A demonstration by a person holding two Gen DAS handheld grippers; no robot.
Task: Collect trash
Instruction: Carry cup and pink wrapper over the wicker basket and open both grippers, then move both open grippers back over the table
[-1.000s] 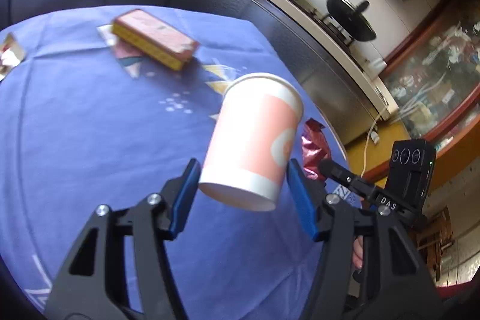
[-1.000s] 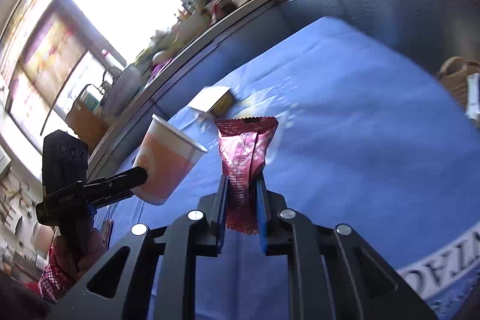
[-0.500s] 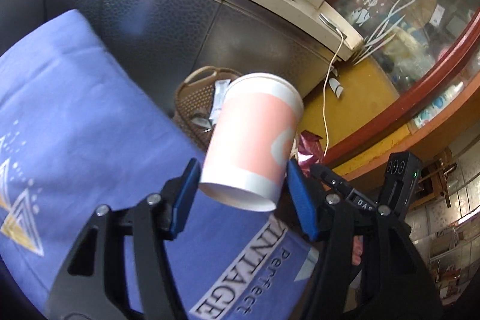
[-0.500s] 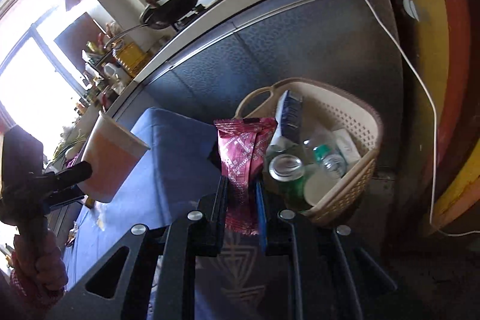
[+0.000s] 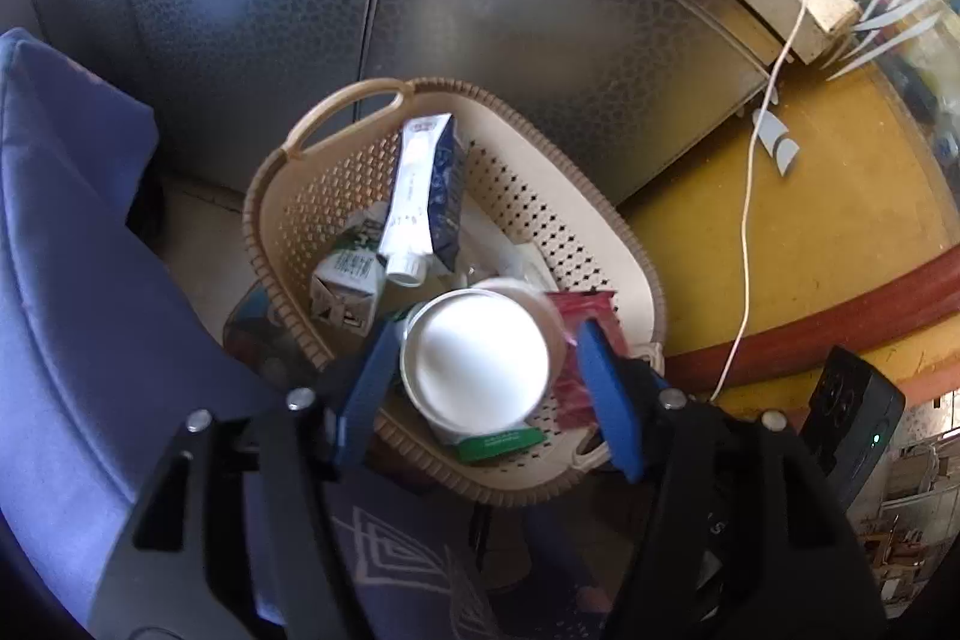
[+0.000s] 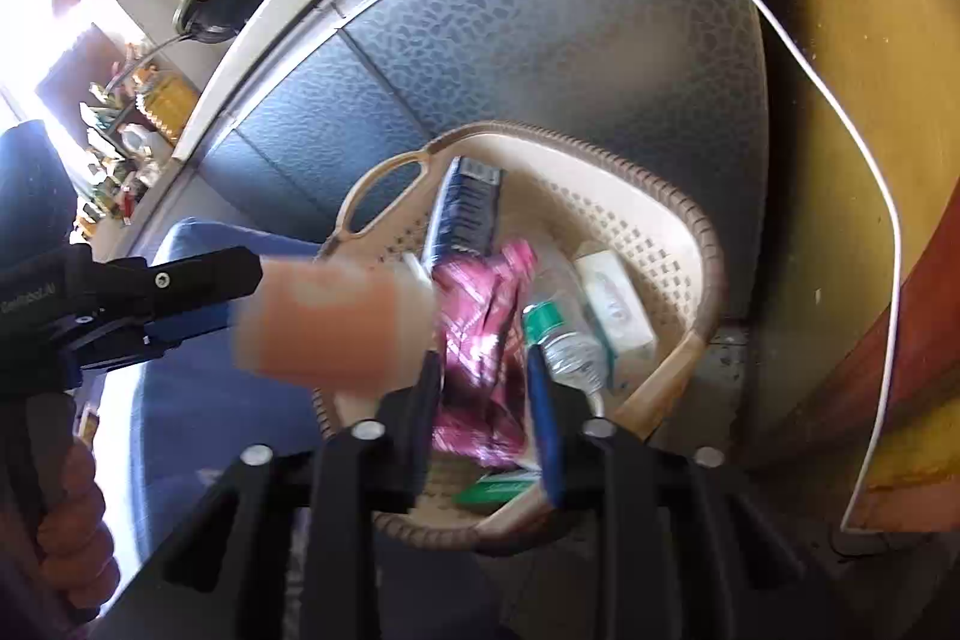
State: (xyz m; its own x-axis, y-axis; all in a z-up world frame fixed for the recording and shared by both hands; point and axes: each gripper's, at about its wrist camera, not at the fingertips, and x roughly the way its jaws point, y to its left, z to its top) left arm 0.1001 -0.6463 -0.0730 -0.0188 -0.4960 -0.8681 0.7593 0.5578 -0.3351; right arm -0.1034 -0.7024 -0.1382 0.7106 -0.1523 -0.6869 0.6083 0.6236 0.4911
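A beige plastic basket [image 5: 528, 196] stands on the floor beside the blue-clothed table; it also shows in the right wrist view [image 6: 678, 244]. My left gripper [image 5: 489, 370] is over it, its blue fingers spread, and the pink-and-white paper cup [image 5: 477, 361] lies loose between them, bottom toward the camera; in the right wrist view the cup [image 6: 330, 322] is blurred, ahead of the left gripper's fingertips. My right gripper [image 6: 483, 376] has its jaws apart over the basket, with the crimson snack wrapper [image 6: 480, 340] loose between them.
The basket holds a blue-and-white carton [image 5: 429, 187], a small green-print carton [image 5: 348, 274], a plastic bottle [image 6: 564, 346] and a white packet [image 6: 612, 298]. Grey cabinet fronts [image 5: 480, 10] stand behind. A white cable [image 5: 747, 220] hangs over the yellow floor. Blue tablecloth [image 5: 72, 310] at left.
Both grippers moved from the table over the basket and tipped downward. Both have opened: the cup and the wrapper are no longer clamped and are dropping into the basket.
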